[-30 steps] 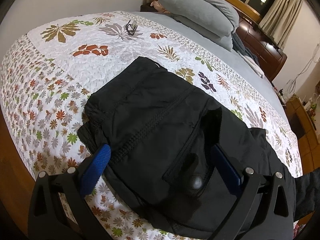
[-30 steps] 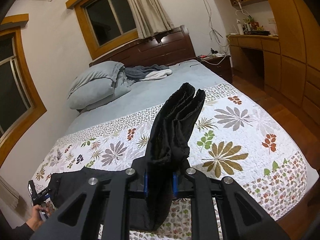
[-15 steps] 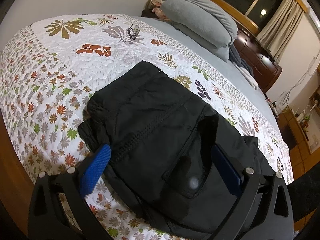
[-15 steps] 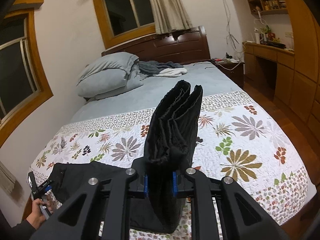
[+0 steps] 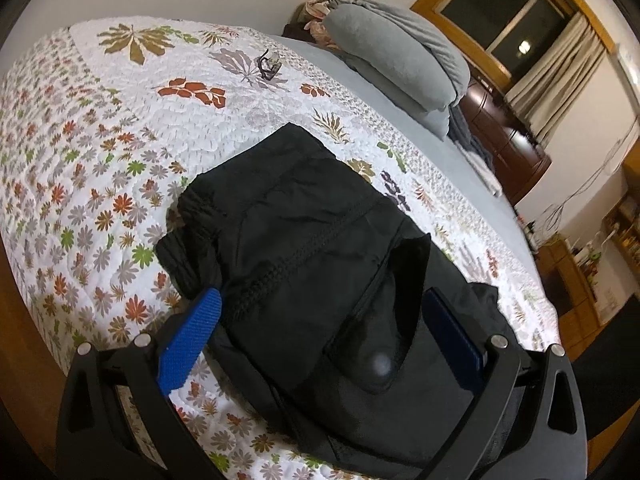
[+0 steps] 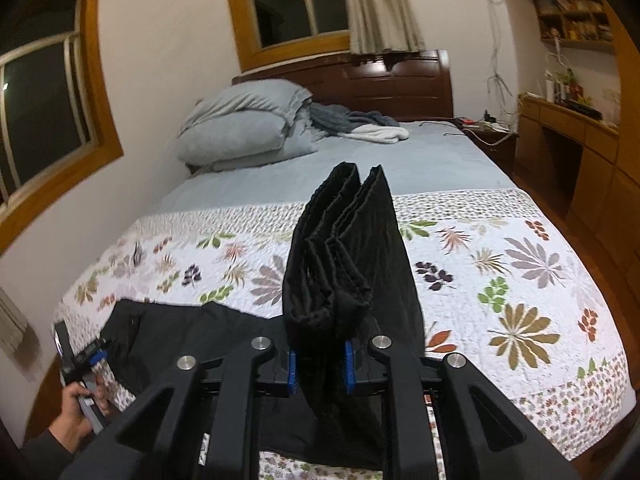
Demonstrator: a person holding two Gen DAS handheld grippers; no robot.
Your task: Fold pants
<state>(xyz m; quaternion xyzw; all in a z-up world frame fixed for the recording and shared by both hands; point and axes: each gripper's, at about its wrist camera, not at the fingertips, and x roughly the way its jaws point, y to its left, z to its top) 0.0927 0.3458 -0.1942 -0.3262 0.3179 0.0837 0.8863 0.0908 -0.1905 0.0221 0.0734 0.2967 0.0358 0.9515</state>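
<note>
A: While your right gripper (image 6: 319,366) clamps the bunched leg ends of the black pants (image 6: 344,264), its 2 blue pads press the cloth from both sides and lift it above the floral quilt (image 6: 520,280).

B: And my left gripper (image 5: 322,330)?

A: Your left gripper stands wide open over the waist part of the pants (image 5: 304,248), which lies flat on the quilt (image 5: 100,160). Your 2 pads hold nothing. Gray pillows (image 6: 244,128) lie near the headboard (image 6: 380,80).
</note>
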